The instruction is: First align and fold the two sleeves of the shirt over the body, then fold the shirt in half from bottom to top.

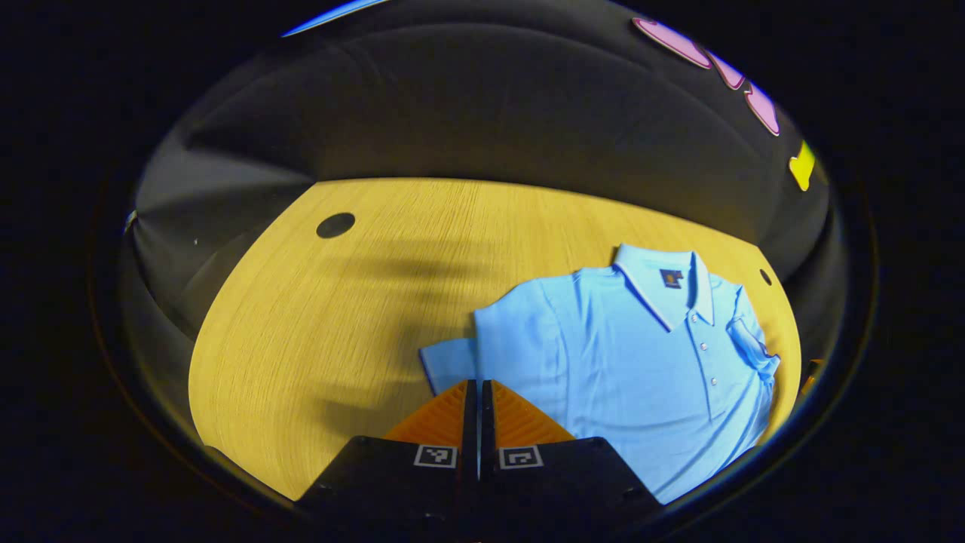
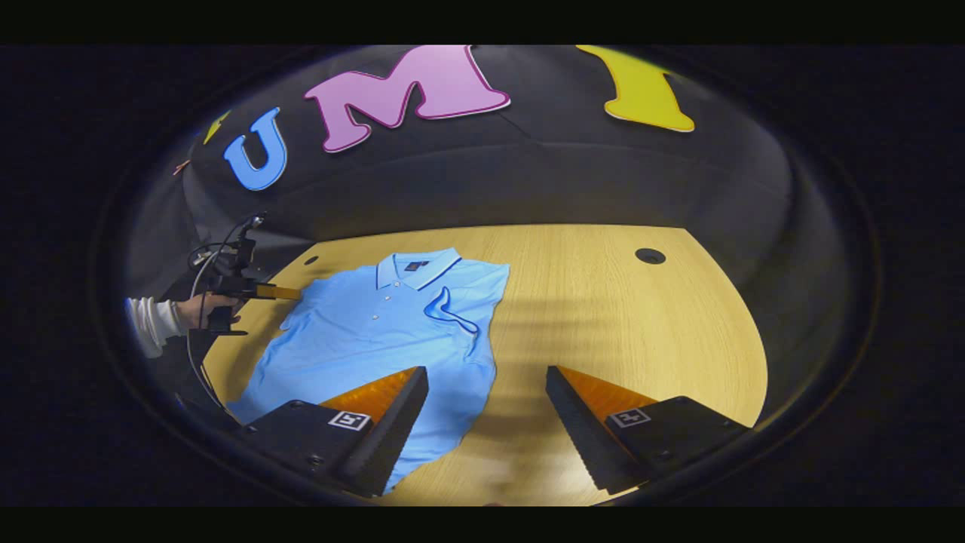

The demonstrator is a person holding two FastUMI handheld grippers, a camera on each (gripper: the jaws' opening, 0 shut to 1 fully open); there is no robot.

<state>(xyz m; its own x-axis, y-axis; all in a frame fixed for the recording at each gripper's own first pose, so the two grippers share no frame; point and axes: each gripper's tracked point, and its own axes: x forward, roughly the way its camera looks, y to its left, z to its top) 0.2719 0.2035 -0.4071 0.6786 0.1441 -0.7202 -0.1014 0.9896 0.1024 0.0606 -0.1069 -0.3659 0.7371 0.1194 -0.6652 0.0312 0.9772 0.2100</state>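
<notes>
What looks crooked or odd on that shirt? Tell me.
The shirt lies flat on the table, but unevenly: one sleeve is already folded over the body with a rumpled edge, while the other sleeve sticks out flat. Nothing looks damaged.

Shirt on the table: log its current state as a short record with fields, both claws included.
item: light blue polo shirt, lying flat, collar toward the booth wall
surface: wooden table
sleeve on the right claw's side: folded over the body
sleeve on the left claw's side: spread out flat on the table
bottom-to-top fold: not yet done
left claw: fingers together, tips at the spread sleeve; whether they pinch cloth cannot be told
right claw: fingers wide apart, above the shirt's edge, holding nothing
</notes>
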